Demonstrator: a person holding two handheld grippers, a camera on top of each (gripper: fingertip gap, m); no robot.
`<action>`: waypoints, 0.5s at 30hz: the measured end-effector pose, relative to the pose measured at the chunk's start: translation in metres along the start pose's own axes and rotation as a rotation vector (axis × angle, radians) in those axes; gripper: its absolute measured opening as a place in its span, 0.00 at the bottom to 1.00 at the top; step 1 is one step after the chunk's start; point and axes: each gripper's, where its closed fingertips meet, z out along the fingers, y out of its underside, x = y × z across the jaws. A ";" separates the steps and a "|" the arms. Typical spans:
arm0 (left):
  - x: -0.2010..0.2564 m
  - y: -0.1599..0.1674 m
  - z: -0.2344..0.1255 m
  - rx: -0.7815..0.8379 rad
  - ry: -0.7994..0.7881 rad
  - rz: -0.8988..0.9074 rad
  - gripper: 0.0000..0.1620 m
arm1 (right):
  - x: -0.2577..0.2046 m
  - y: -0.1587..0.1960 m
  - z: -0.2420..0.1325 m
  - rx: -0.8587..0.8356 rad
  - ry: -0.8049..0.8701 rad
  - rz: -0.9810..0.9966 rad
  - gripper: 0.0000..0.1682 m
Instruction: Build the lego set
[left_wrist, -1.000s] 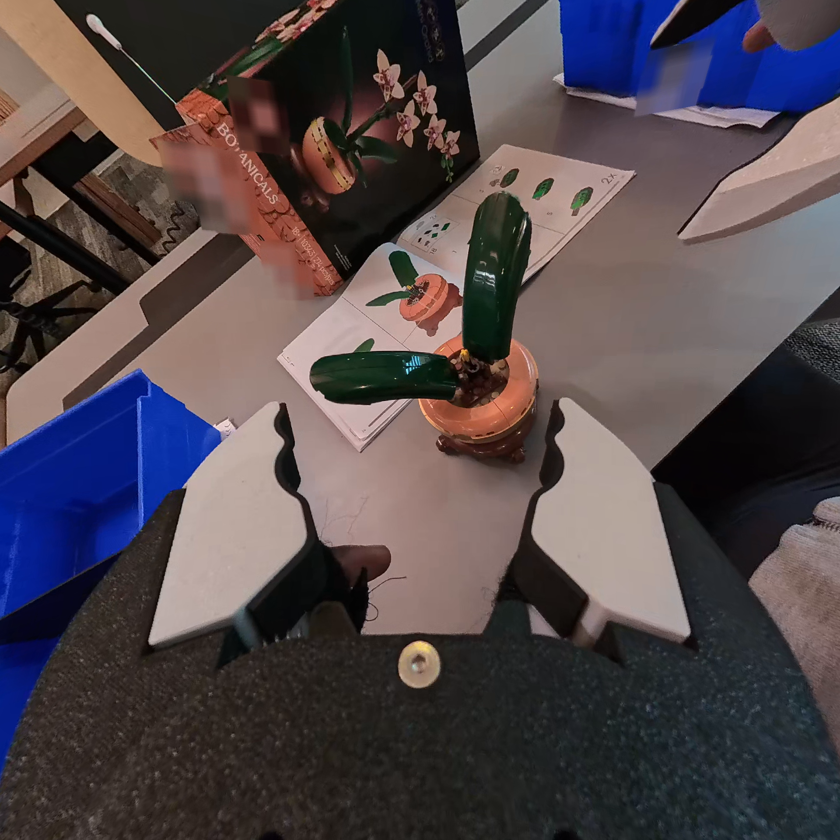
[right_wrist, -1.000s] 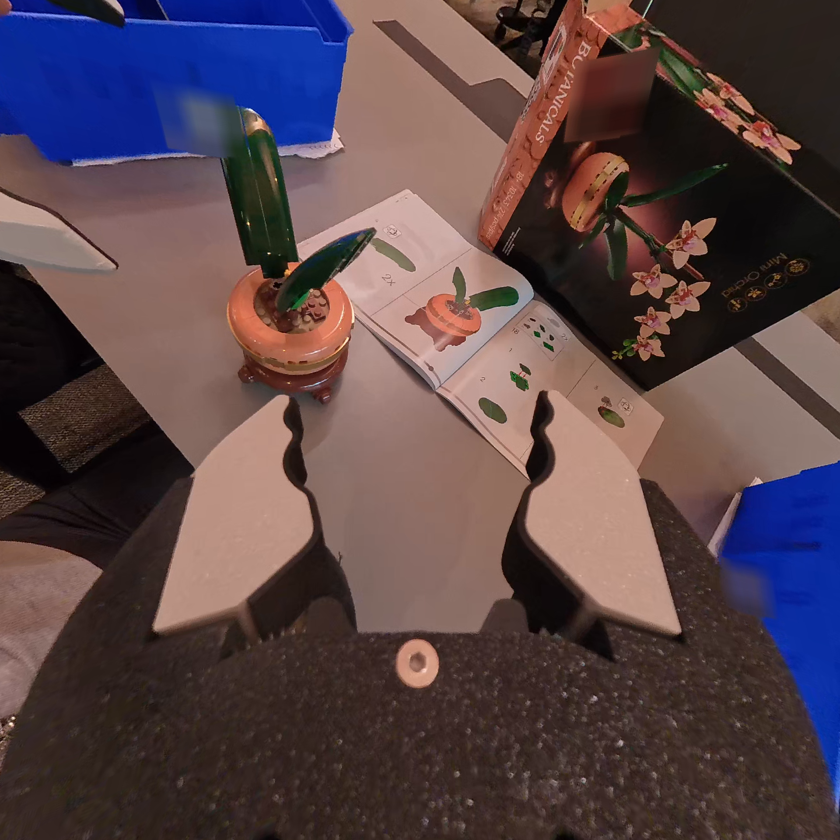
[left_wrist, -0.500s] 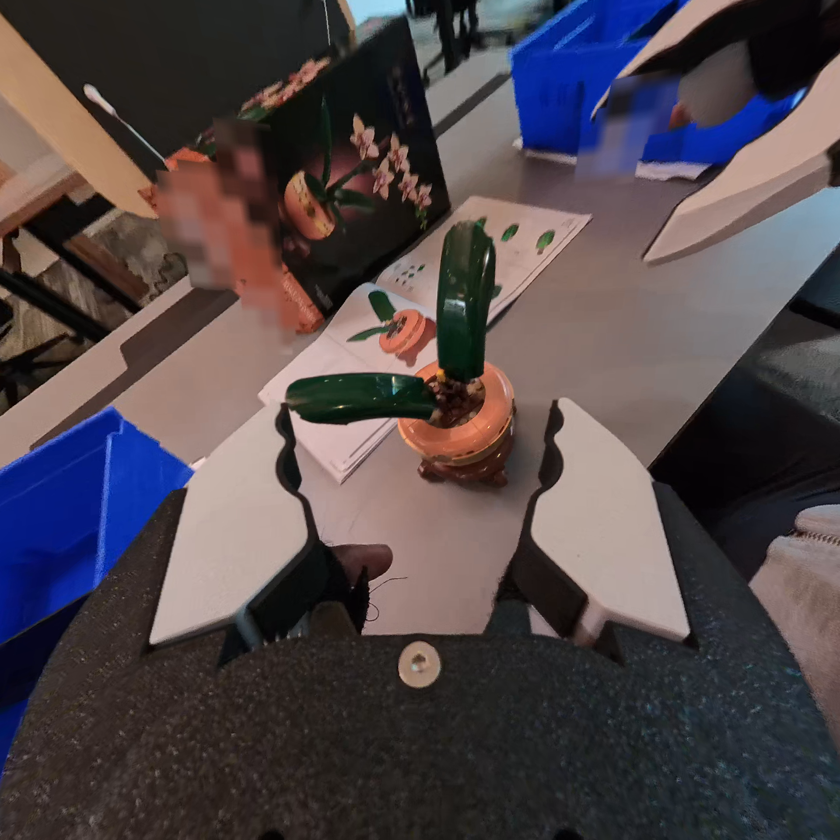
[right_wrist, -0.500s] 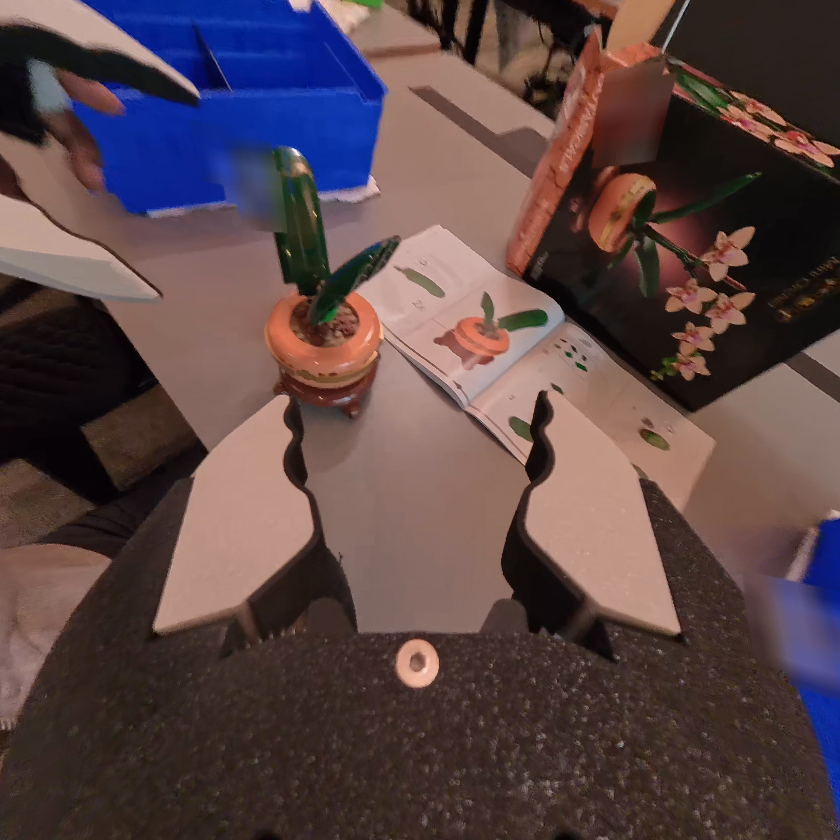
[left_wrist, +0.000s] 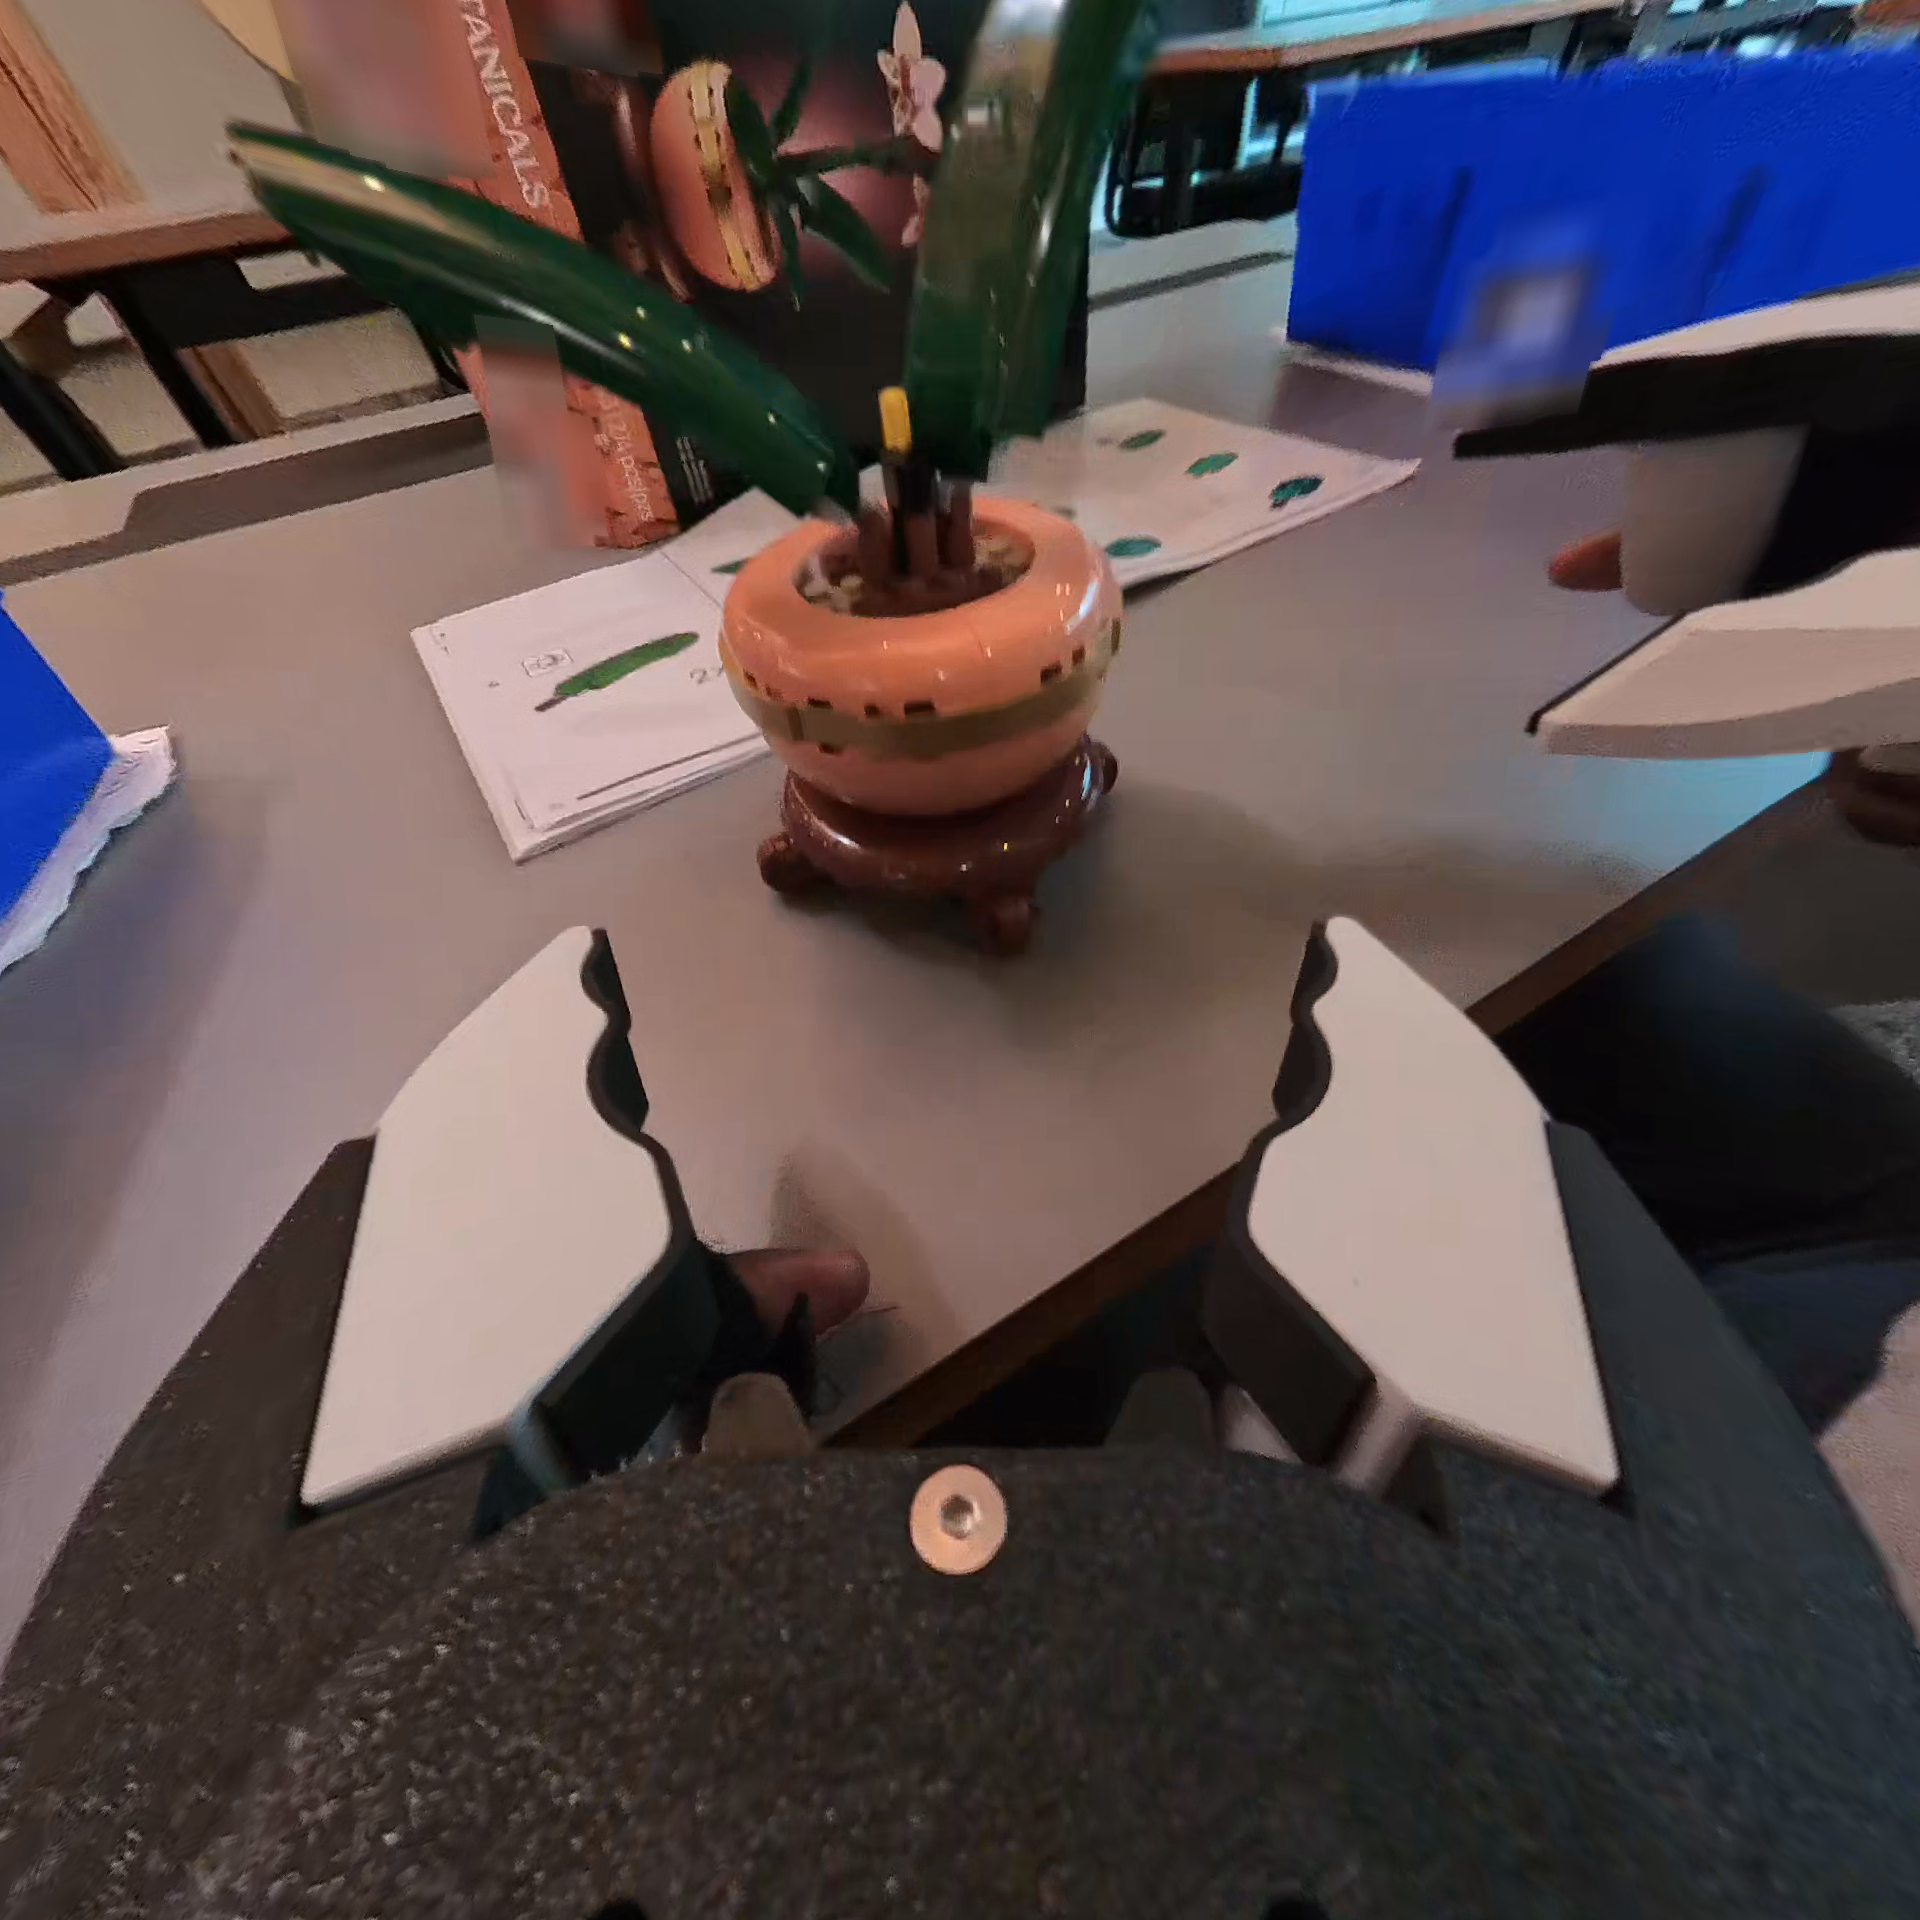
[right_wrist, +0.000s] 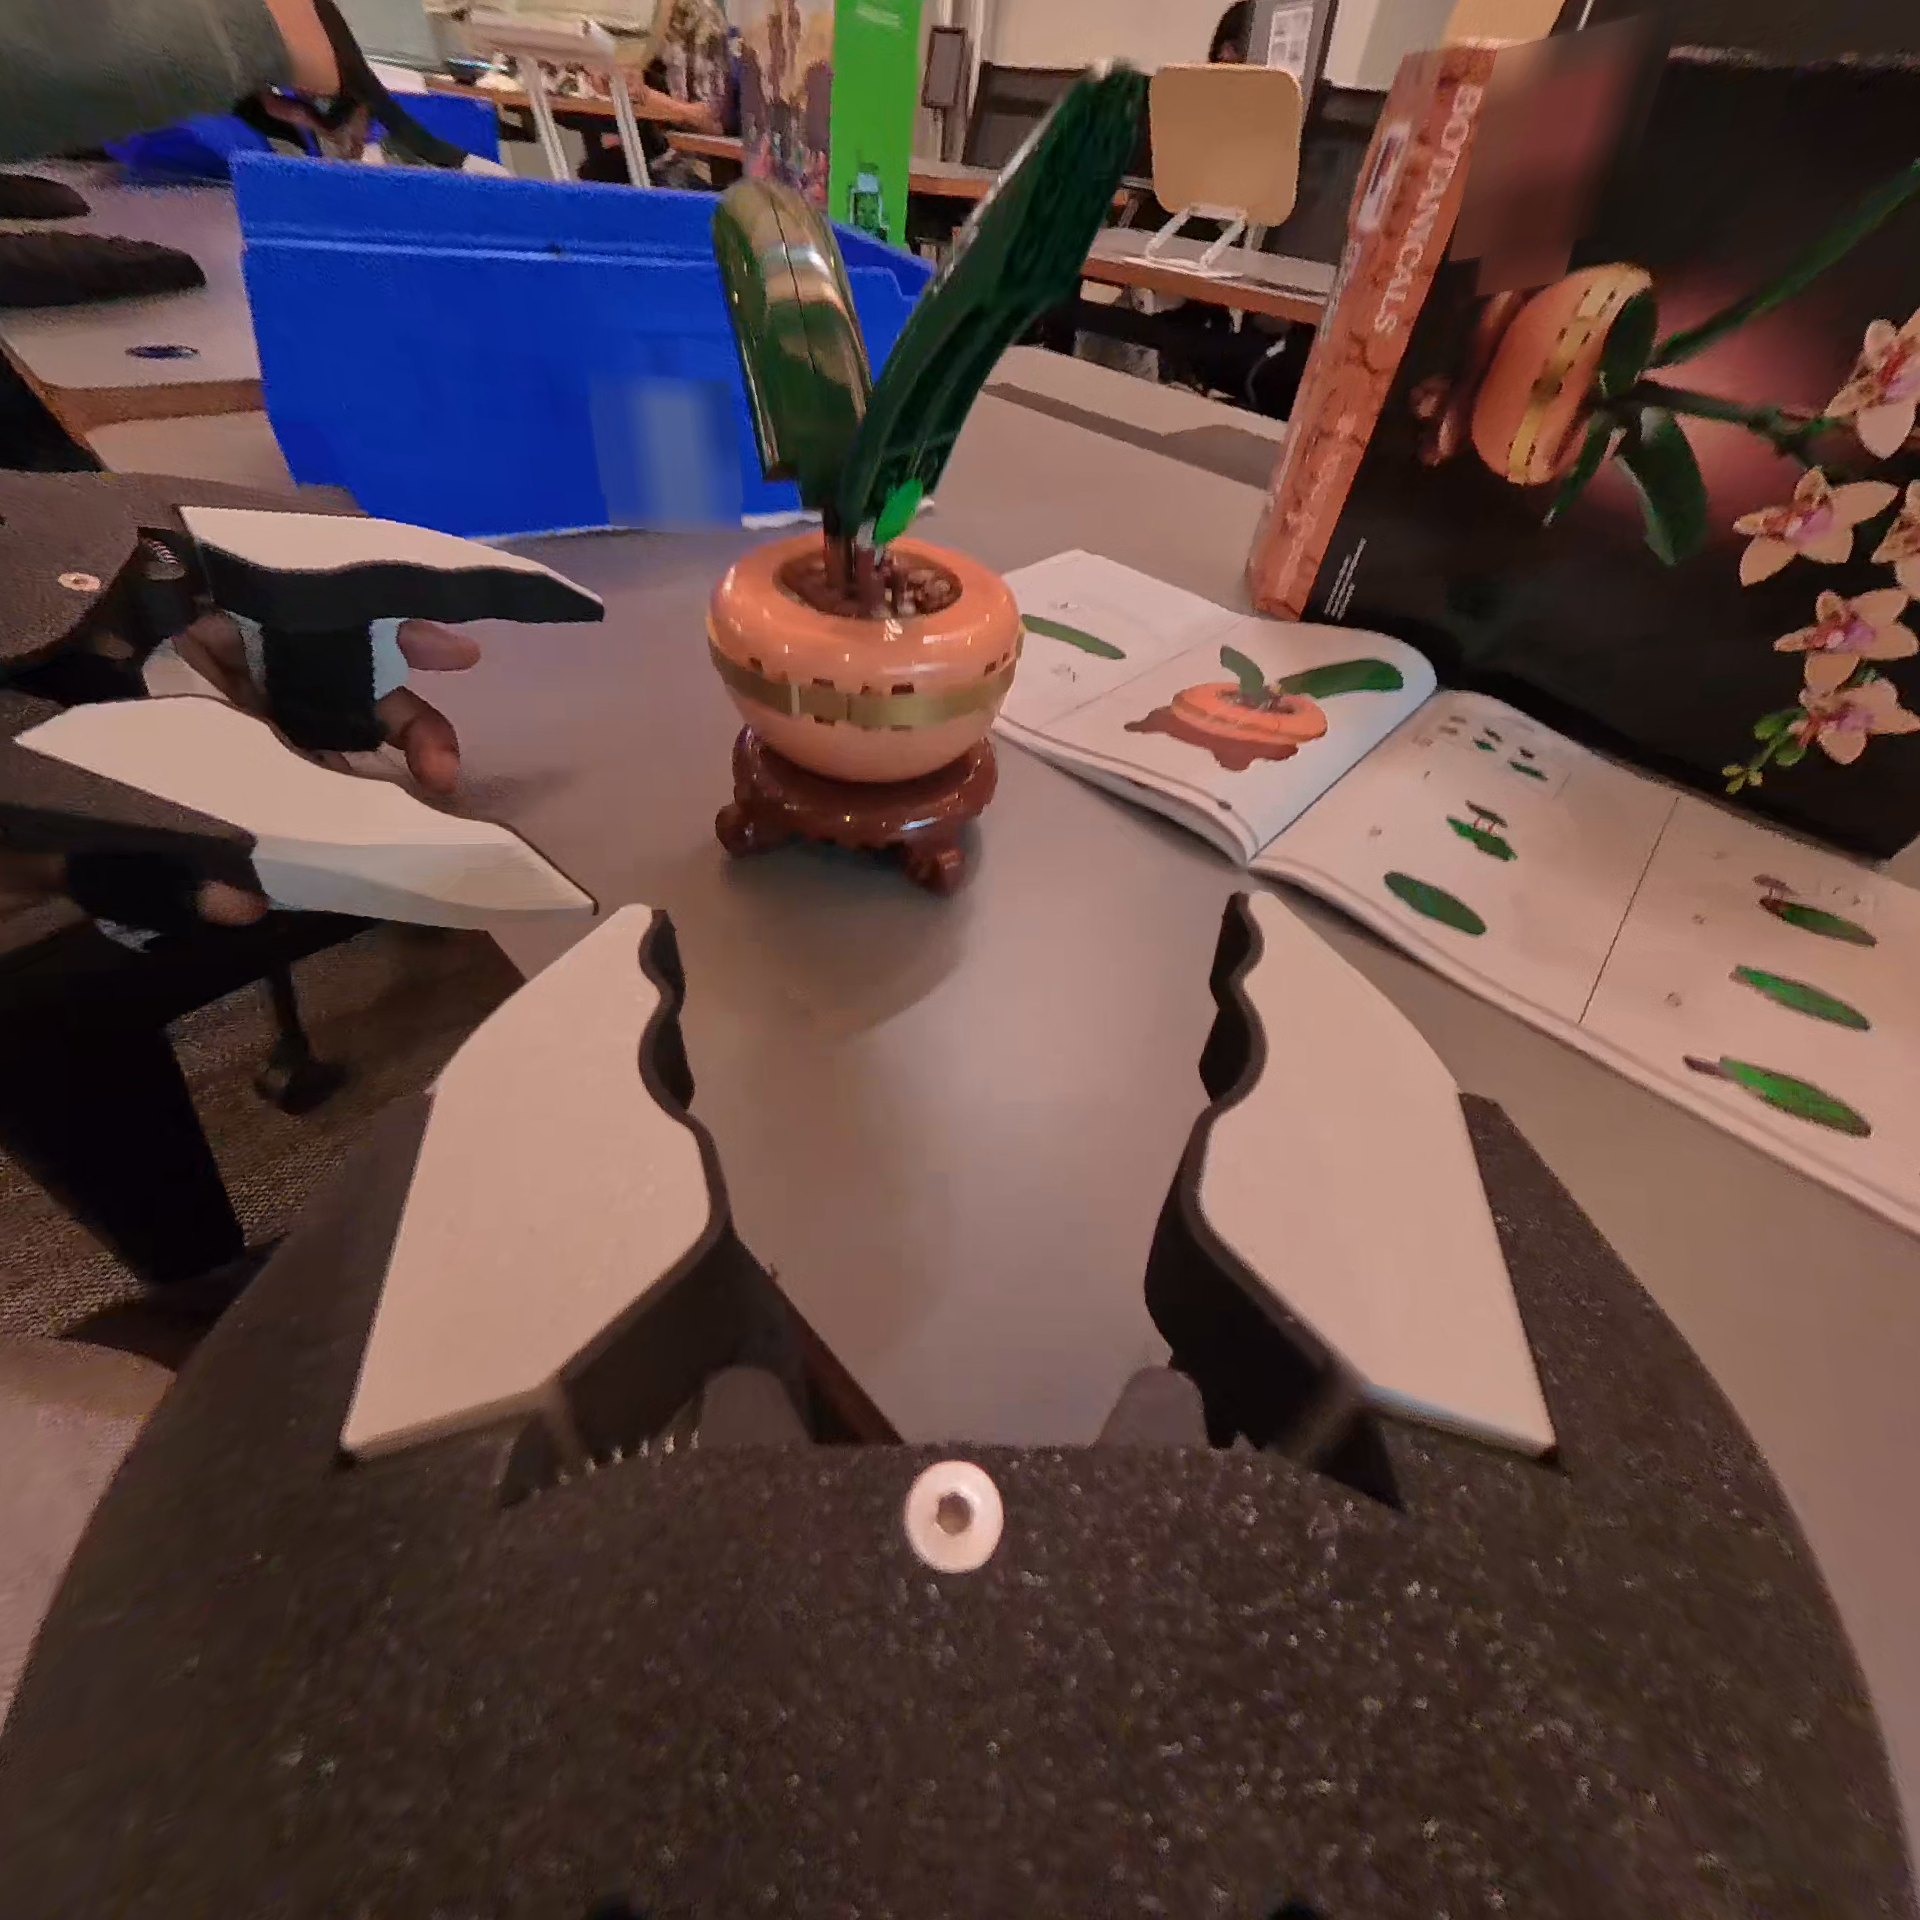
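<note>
Behind the orange brick-built pot with green leaves lies an open instruction booklet; left gripper and right gripper flank the pot, jaws spread, empty.

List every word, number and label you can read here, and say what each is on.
I do not quote the writing, only where it stands.
Set box: large lettering running up its orange side, with finer print lower down that is too small to read.
Instruction booklet: small step numbers and marks beside the pictures, too small to read.
</note>
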 end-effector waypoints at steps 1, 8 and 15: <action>-0.001 0.004 0.001 -0.001 -0.019 0.013 0.74 | -0.004 0.004 0.000 -0.002 0.001 0.004 0.60; -0.008 0.007 -0.002 0.048 -0.084 0.026 0.76 | -0.013 0.026 0.004 -0.003 0.011 0.051 0.70; -0.007 0.008 -0.003 0.080 -0.107 0.058 0.77 | -0.016 0.028 0.005 0.032 0.041 -0.012 0.66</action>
